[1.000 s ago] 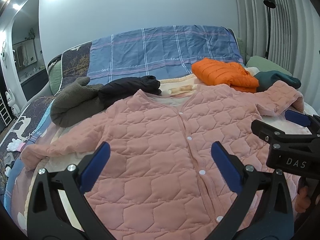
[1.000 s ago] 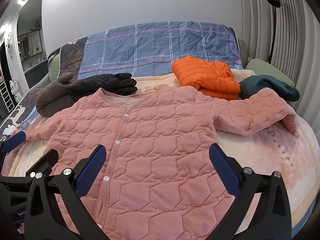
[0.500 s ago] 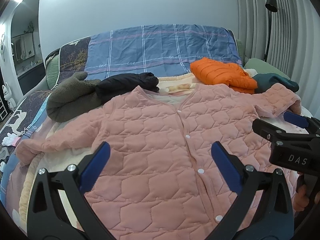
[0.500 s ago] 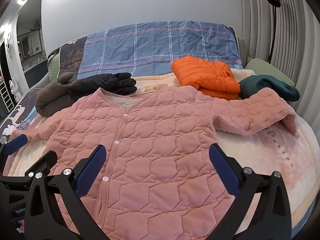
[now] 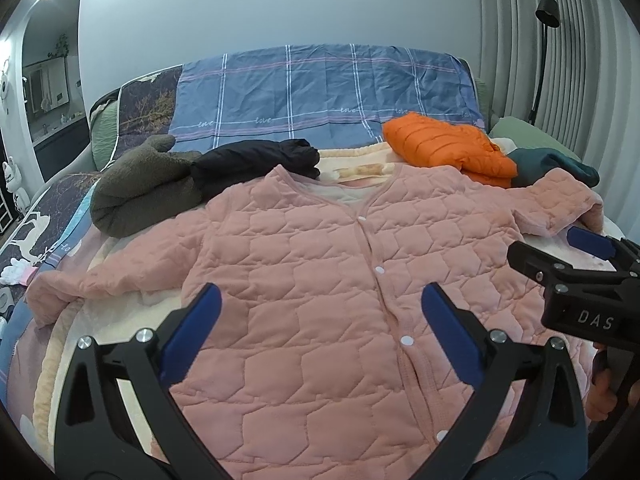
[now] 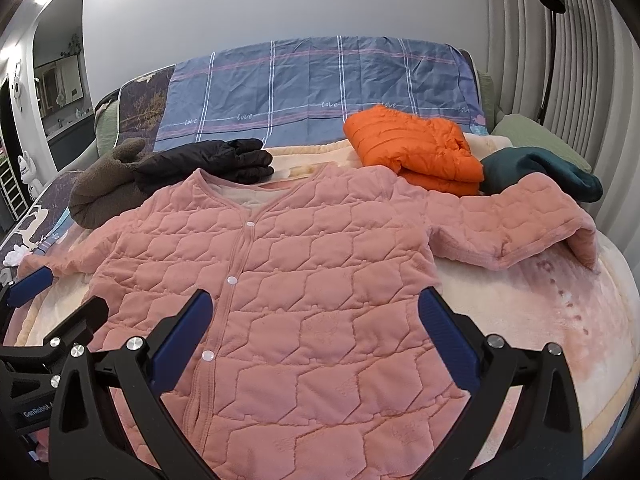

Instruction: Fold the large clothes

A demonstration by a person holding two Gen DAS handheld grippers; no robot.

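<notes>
A pink quilted jacket (image 5: 320, 264) (image 6: 320, 264) lies spread face up on the bed, snaps closed, both sleeves stretched out to the sides. Its right sleeve (image 6: 520, 228) bends down at the cuff. My left gripper (image 5: 320, 320) hovers open above the jacket's lower front, nothing between its blue pads. My right gripper (image 6: 316, 324) also stands open over the lower front, empty. Each gripper shows at the edge of the other's view: the right one (image 5: 576, 264) and the left one (image 6: 52, 300).
Folded clothes line the far side of the bed: an olive fleece (image 5: 140, 188), a black puffer (image 5: 256, 160), an orange puffer (image 6: 412, 148) and a teal garment (image 6: 540, 172). A blue plaid sheet (image 5: 320, 92) covers the headboard. A floor lamp (image 6: 552, 40) stands by the curtain.
Both grippers have drifted slightly, the left view shifting a little leftward along the jacket. The jacket itself has not moved and both grippers stay open.
</notes>
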